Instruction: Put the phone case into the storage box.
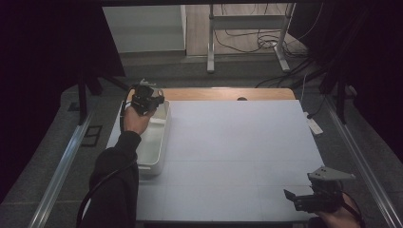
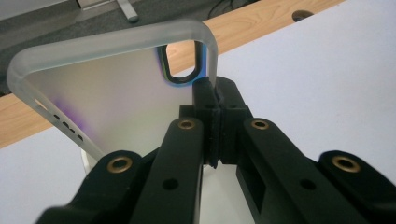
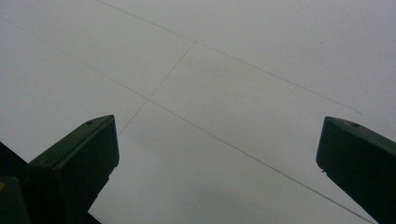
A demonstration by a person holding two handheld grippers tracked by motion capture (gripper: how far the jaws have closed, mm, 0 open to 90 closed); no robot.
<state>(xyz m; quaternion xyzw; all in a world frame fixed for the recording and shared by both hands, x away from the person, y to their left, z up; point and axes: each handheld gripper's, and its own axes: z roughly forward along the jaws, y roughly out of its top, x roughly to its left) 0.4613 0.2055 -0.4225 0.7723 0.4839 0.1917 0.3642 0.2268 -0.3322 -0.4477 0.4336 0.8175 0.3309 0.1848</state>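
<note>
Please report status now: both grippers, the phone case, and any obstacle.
Left gripper shut on phone case edge, above white bin. Right gripper open over bare table. No obstacle seen.

Phone case (image 2: 116, 93) in tool (image 2: 215, 100)

The person wears a dark long sleeve (image 1: 116, 183) on the left arm. Both grippers are black. The left gripper (image 2: 215, 100) has angular linkage arms set with round brass-coloured bushings and small screw holes, and a black cable (image 1: 97, 187) trails from it. The right gripper (image 1: 304, 199) carries a grey three-cornered plate (image 1: 330, 175) on top; its jaw tips are blocky and matt.
</note>
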